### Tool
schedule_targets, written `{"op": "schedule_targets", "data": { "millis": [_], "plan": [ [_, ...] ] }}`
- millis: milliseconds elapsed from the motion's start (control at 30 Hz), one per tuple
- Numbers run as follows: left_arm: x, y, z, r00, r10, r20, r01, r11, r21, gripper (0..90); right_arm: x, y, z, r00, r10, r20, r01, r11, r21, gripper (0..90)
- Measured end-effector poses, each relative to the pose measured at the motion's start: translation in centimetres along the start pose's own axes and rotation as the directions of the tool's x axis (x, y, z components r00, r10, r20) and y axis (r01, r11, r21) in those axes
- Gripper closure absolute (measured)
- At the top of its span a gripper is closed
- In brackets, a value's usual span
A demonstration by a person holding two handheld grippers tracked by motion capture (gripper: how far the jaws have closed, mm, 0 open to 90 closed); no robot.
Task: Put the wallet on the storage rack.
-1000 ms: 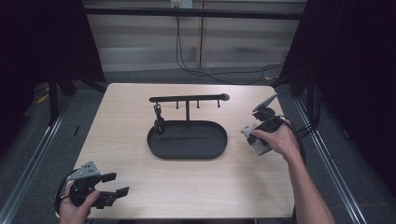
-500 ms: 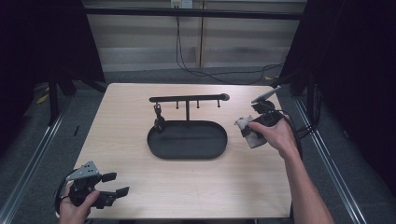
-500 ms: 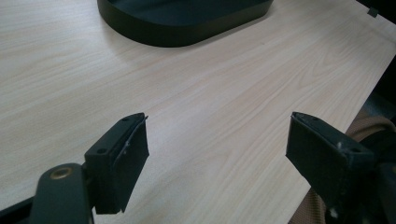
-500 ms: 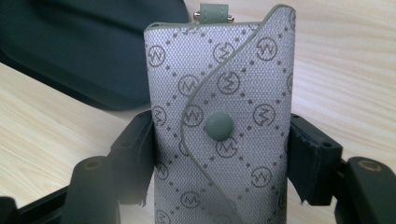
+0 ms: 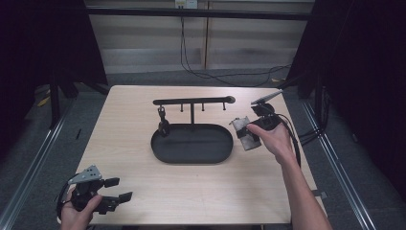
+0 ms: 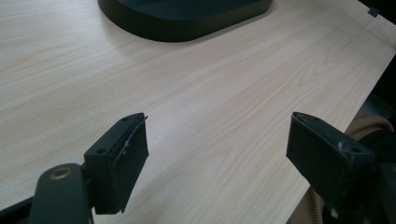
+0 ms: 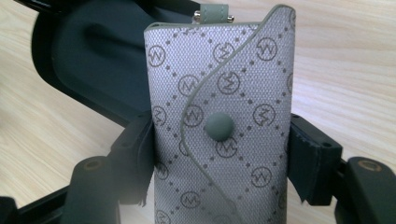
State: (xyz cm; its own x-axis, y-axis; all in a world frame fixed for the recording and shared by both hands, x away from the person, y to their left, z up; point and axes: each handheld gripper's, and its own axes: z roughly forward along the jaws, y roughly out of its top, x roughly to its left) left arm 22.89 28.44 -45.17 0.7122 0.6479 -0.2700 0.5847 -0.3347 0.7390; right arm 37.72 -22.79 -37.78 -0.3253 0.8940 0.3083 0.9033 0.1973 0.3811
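My right gripper (image 5: 245, 134) is shut on a grey patterned key pouch (image 7: 219, 126) with a round snap button, held just right of the black oval tray (image 5: 163, 149). In the right gripper view the pouch (image 7: 219, 126) sits squeezed between both jaws, with the tray's rim (image 7: 60, 70) behind it. A black rack with a horizontal bar (image 5: 191, 101) stands at the tray's back; a small dark item (image 5: 163, 124) hangs from its left hook. My left gripper (image 5: 117, 189) rests open at the table's front left corner, nothing between its jaws (image 6: 217, 158).
The light wooden table (image 5: 191, 187) runs bare in front of the tray. Cables (image 5: 306, 134) trail off the right side. Metal rails (image 5: 28, 158) flank the table on both sides, with a dark floor beyond.
My right gripper has carried the pouch leftward, from the right part of the table up to the tray's right rim. The left gripper has stayed put.
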Motion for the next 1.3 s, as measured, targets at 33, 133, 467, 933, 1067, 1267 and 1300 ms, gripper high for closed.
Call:
{"op": "schedule_targets", "data": {
  "millis": [33, 133, 467, 933, 1067, 1267, 1300],
  "plan": [
    [0.0, 0.0, 0.0, 1.0, -0.001, 0.002, 0.001, 1.0, -0.001, 20.5, 0.1, 0.0, 0.0, 1.0, -0.001, -0.005, 0.001, 1.0, -0.003, 33.5],
    [-0.1, 0.0, -0.1, 1.0, 0.002, -0.003, -0.002, 1.0, -0.004, 20.4, 0.4, 0.2, 0.2, 0.9998, 0.004, -0.022, -0.004, 1.0, -0.016, 33.5],
    [-0.2, 0.0, 0.0, 0.9999, 0.01, -0.005, -0.01, 0.9999, 0.004, 20.5, 1.4, 0.5, 1.7, 0.9975, 0.021, -0.067, -0.025, 0.997, -0.068, 33.5],
    [-0.1, 0.0, 0.0, 1.0, 0.004, -0.002, -0.004, 1.0, -0.002, 20.5, 2.6, 0.6, 4.4, 0.9907, 0.024, -0.134, -0.038, 0.994, -0.105, 33.5],
    [-0.1, 0.0, 0.0, 1.0, 0.005, -0.004, -0.005, 1.0, 0.0, 20.5, 2.5, 0.4, 5.4, 0.9905, 0.039, -0.132, -0.054, 0.993, -0.108, 33.5],
    [-0.1, 0.0, 0.1, 1.0, 0.005, 0.003, -0.005, 1.0, 0.006, 20.4, 2.7, 0.3, 6.6, 0.9907, 0.039, -0.13, -0.054, 0.993, -0.107, 33.4],
    [-0.1, 0.0, 0.1, 1.0, 0.004, 0.002, -0.004, 1.0, 0.006, 20.3, 2.7, 0.3, 6.8, 0.9912, 0.037, -0.127, -0.051, 0.993, -0.106, 33.4]
  ]
}}
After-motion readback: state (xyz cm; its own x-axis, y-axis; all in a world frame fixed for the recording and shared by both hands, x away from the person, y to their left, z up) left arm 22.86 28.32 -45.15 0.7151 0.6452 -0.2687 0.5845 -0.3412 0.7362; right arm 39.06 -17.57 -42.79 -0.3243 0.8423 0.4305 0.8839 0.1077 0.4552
